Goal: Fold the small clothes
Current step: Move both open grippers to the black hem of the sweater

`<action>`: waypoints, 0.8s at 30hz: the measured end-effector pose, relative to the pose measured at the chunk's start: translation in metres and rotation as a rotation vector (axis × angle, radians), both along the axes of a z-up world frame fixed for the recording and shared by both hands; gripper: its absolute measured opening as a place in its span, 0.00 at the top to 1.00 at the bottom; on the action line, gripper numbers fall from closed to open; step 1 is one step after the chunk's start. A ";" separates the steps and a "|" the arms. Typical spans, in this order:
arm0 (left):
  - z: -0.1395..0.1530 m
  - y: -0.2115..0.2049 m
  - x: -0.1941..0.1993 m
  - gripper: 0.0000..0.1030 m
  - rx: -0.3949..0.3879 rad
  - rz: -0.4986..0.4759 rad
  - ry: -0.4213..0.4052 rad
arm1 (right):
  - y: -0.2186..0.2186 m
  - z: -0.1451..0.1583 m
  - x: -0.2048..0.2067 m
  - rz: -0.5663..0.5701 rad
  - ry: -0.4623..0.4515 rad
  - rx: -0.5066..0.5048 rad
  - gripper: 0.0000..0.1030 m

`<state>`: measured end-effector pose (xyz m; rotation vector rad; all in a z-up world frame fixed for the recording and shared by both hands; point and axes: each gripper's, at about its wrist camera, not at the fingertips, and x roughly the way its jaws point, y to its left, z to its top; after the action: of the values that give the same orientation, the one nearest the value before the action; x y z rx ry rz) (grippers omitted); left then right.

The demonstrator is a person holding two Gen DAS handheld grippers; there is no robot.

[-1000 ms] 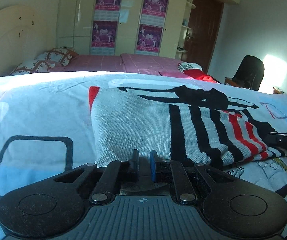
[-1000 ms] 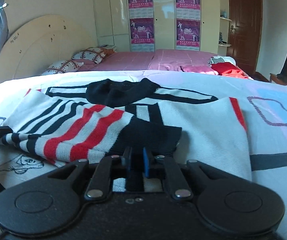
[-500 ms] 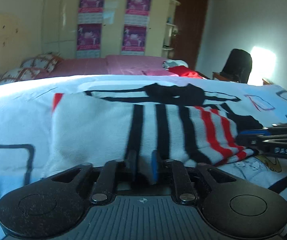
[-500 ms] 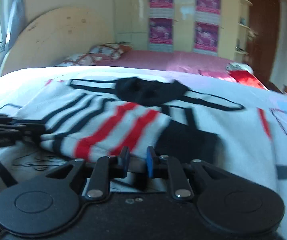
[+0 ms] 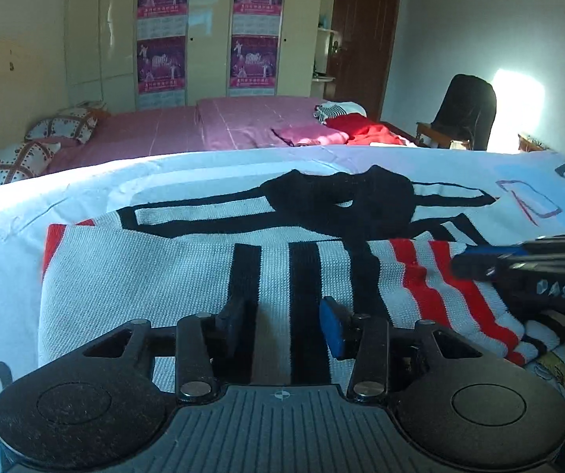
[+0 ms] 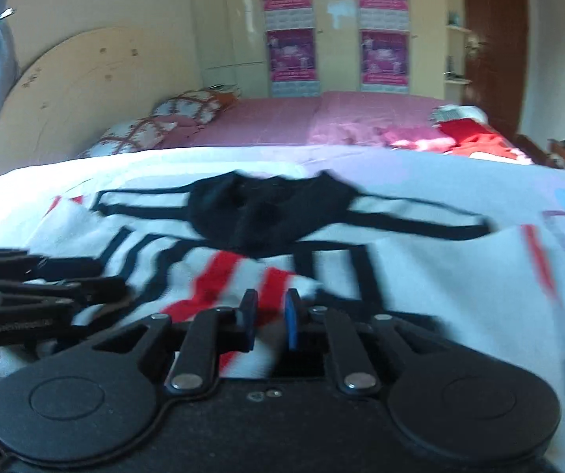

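Note:
A white knit sweater (image 5: 156, 276) with black and red stripes and a black collar lies on the bed, its sleeve folded across the body. My left gripper (image 5: 287, 325) is open over the sweater's near edge, cloth lying between its fingers. My right gripper (image 6: 270, 317) stands slightly parted around the red-striped sleeve end (image 6: 219, 287); the view is blurred. Each gripper shows in the other's view: the right one (image 5: 519, 268) at the right, the left one (image 6: 46, 283) at the left.
The sweater rests on a white and pale blue printed bedsheet (image 5: 26, 213). Behind is a pink bed (image 5: 211, 126) with pillows (image 5: 26, 149) and red clothes (image 5: 365, 130). A dark chair (image 5: 467, 110) stands at the right, a wardrobe with posters at the back.
Both grippers have opened, the left one wide, the right one a little. Both have moved toward each other over the sweater, and the sleeve is folded further across the body.

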<state>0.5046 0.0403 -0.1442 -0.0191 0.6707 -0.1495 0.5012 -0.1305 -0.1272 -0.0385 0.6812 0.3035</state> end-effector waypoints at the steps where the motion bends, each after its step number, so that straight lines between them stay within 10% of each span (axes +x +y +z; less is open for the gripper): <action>1: 0.004 0.003 -0.005 0.58 -0.011 0.011 -0.008 | -0.012 0.006 -0.006 -0.014 -0.036 0.020 0.83; 10: 0.023 0.020 -0.057 0.58 -0.092 0.080 -0.125 | -0.140 0.026 -0.033 -0.302 -0.095 0.063 0.84; 19: -0.002 0.005 -0.059 0.54 0.018 0.102 -0.044 | -0.140 -0.013 -0.062 -0.223 0.004 0.016 0.84; 24: 0.016 0.006 -0.096 0.24 0.094 0.147 -0.089 | -0.150 0.002 -0.078 -0.234 -0.017 0.073 0.78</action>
<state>0.4086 0.0458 -0.1283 0.0286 0.5847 0.0225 0.4233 -0.2806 -0.1254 0.1079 0.6499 0.1030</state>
